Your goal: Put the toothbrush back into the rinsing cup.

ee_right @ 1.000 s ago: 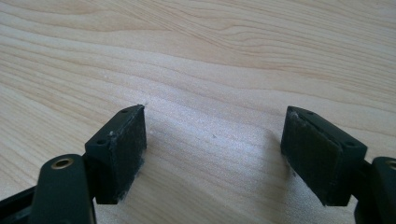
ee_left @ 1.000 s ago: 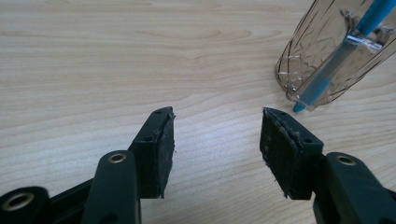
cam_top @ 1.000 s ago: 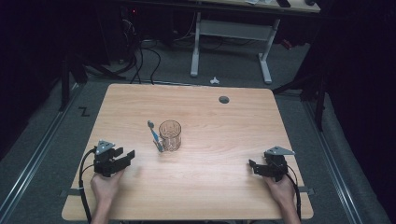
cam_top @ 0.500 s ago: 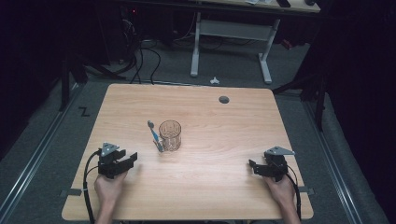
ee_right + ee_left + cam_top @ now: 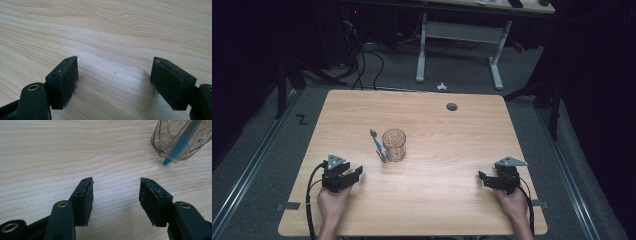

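Left gripper [image 5: 354,174] low at left, jaws apart, empty; right gripper [image 5: 482,178] low at right, jaws wide, empty.

One mark is showing from where I'm standing: a black "Z" [image 5: 302,119] taped on the grey floor [image 5: 262,145], just off the left edge of the tabletop [image 5: 437,200]. Nothing else is reading as text, label, brand or number, neither on the wood nor in either gripper view
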A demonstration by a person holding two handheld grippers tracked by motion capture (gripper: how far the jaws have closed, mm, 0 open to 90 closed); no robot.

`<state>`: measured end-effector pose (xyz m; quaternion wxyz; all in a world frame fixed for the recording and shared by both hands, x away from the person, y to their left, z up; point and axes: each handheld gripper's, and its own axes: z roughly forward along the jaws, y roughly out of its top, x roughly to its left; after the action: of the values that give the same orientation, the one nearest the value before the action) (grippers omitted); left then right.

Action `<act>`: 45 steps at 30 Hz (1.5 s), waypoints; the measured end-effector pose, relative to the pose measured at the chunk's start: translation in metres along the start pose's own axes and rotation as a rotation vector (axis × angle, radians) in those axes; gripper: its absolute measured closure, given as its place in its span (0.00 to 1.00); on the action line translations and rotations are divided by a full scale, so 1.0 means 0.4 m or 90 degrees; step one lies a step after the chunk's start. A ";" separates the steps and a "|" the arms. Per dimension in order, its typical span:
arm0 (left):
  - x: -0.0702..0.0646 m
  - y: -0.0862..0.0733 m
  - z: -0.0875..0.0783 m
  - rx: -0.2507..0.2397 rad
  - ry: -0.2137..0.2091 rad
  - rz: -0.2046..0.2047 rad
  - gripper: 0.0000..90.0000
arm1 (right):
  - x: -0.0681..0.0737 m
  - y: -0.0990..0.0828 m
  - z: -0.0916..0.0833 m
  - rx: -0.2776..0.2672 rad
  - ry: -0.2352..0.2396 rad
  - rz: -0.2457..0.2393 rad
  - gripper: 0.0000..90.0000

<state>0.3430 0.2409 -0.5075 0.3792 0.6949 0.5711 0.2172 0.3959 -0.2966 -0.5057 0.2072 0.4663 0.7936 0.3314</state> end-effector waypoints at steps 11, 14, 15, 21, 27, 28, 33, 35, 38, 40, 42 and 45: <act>-0.010 0.001 0.018 0.000 0.003 0.007 0.51 | 0.000 0.000 0.000 0.000 0.000 -0.001 0.25; -0.011 0.000 0.018 0.002 0.004 0.008 0.51 | 0.000 0.000 0.000 0.000 0.000 -0.001 0.25; -0.011 0.000 0.018 0.002 0.005 0.009 0.51 | 0.000 0.000 0.000 0.000 0.000 -0.001 0.25; -0.018 0.000 0.020 0.010 0.015 0.018 0.50 | 0.000 0.000 0.000 0.000 0.000 -0.001 0.25; -0.025 -0.001 0.021 0.014 0.023 0.028 0.47 | 0.000 0.000 0.000 0.000 0.001 -0.002 0.25; -0.026 -0.001 0.021 0.015 0.025 0.032 0.47 | 0.000 0.000 0.000 -0.001 0.001 -0.002 0.25; -0.029 -0.001 0.022 0.015 0.026 0.033 0.45 | 0.000 0.000 0.000 -0.001 0.001 -0.002 0.25; -0.030 -0.001 0.022 0.016 0.026 0.035 0.43 | 0.000 0.000 0.000 -0.001 0.001 -0.002 0.25; -0.031 -0.002 0.022 0.019 0.026 0.039 0.41 | 0.000 0.000 0.000 -0.001 0.001 -0.002 0.25; -0.031 -0.002 0.022 0.019 0.026 0.039 0.41 | 0.000 0.000 0.000 -0.001 0.001 -0.002 0.25; -0.031 -0.001 0.022 0.019 0.025 0.039 0.41 | 0.000 0.000 0.000 0.000 0.001 -0.002 0.25; -0.031 -0.001 0.022 0.019 0.024 0.039 0.41 | 0.000 0.000 0.000 0.000 0.001 -0.002 0.25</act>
<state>0.3460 0.2266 -0.5118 0.3510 0.7134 0.5600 0.2330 0.3958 -0.2967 -0.5058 0.2074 0.4651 0.7942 0.3317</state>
